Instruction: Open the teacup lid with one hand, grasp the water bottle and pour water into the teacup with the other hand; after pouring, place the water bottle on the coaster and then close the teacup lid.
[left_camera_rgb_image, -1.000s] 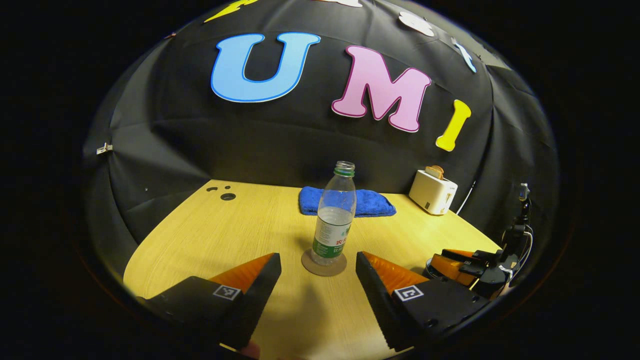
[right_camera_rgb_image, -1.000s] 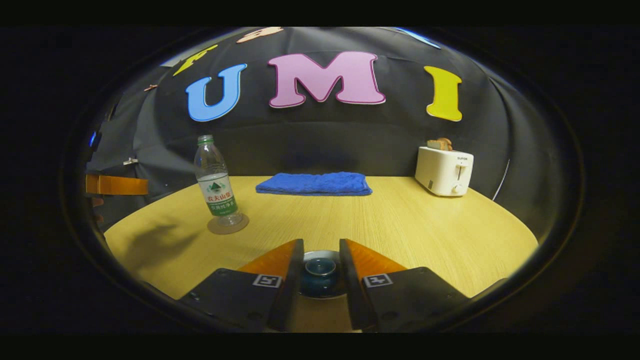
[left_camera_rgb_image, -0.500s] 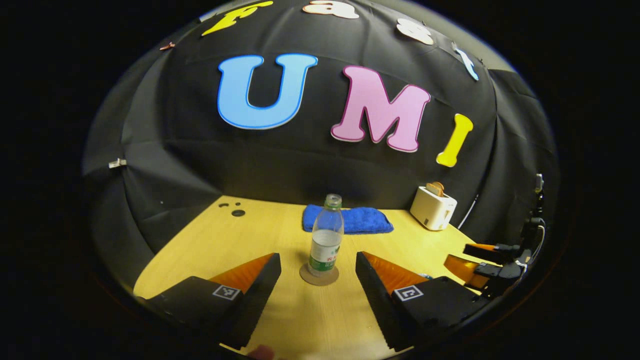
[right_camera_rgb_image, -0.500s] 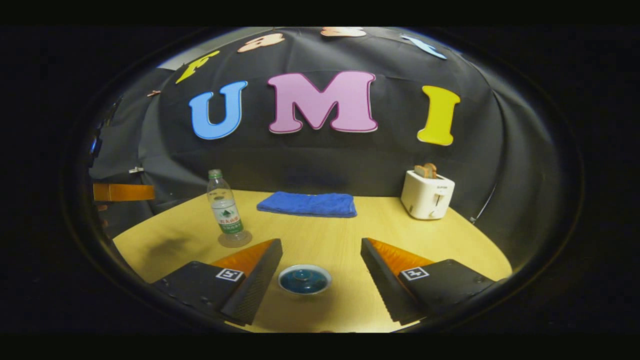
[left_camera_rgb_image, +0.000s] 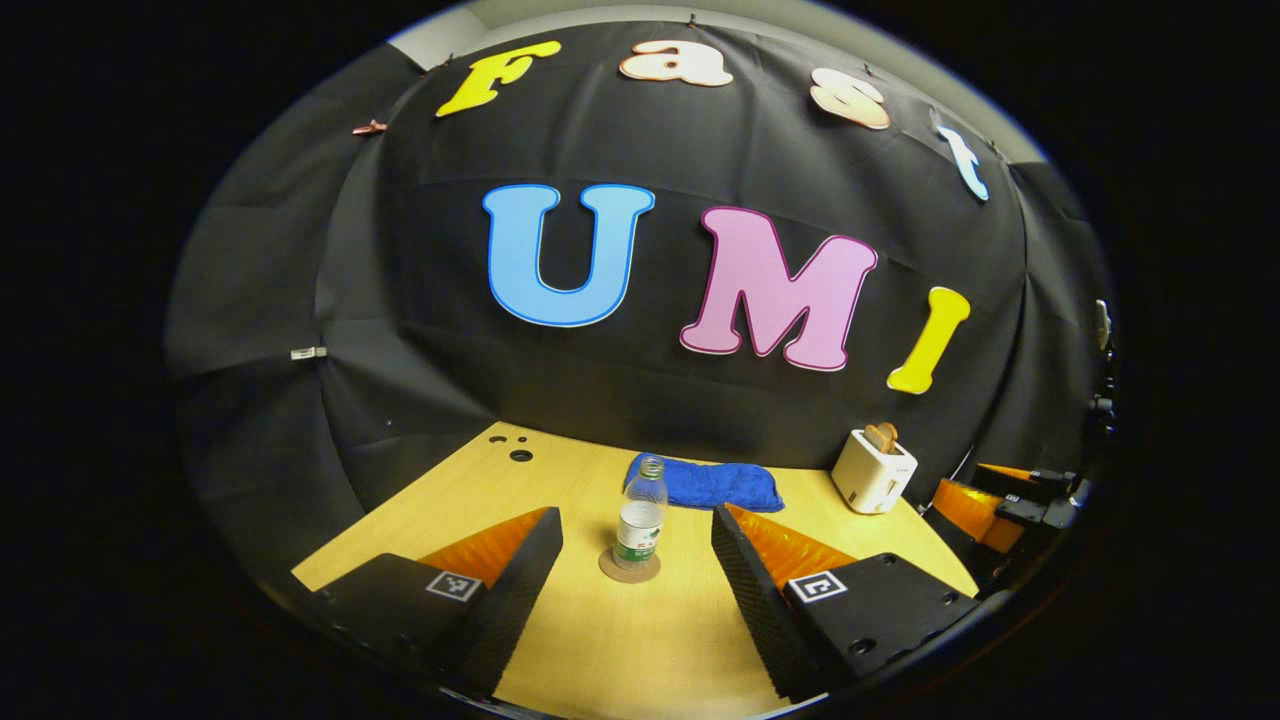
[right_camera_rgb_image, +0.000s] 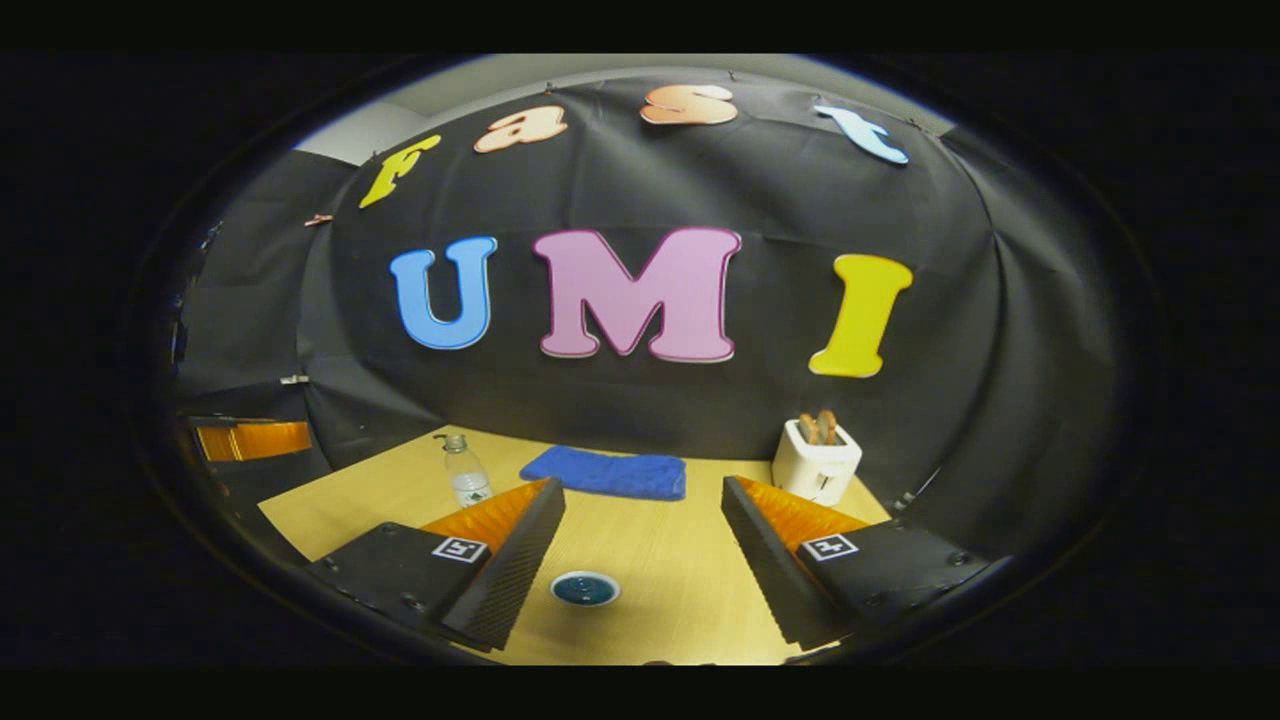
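Looking along the left gripper view first: the left gripper (left_camera_rgb_image: 637, 540) is sitting above the near part of the wooden table (left_camera_rgb_image: 640, 650), fingers spread wide apart, gripping nothing. The water bottle (left_camera_rgb_image: 640, 518) is standing upright between the two fingers in the picture but farther off, uncapped, partly filled, and resting on the round coaster (left_camera_rgb_image: 629, 567). A folded blue towel (left_camera_rgb_image: 705, 485) is lying behind the bottle near the table's far edge. A white toaster (left_camera_rgb_image: 873, 470) with bread in its slot is standing to the right of the towel. At the right edge, the right gripper (left_camera_rgb_image: 990, 500) is showing partly; I cannot tell its finger spacing from here.

Switching to the right gripper view: the right gripper (right_camera_rgb_image: 643, 545) is hovering over the table (right_camera_rgb_image: 680, 590), fingers wide apart, clamping nothing. The teacup lid (right_camera_rgb_image: 585, 588) is sitting between the fingers in the picture, below them and touching neither. The teacup itself is not distinguishable under it. The water bottle (right_camera_rgb_image: 465, 475) is standing upright at the left, its base hidden behind the left finger. The blue towel (right_camera_rgb_image: 610, 473) is lying at the back centre, and the toaster (right_camera_rgb_image: 817, 458) is standing to its right. The left gripper (right_camera_rgb_image: 240, 440) is peeking in at the far left edge.
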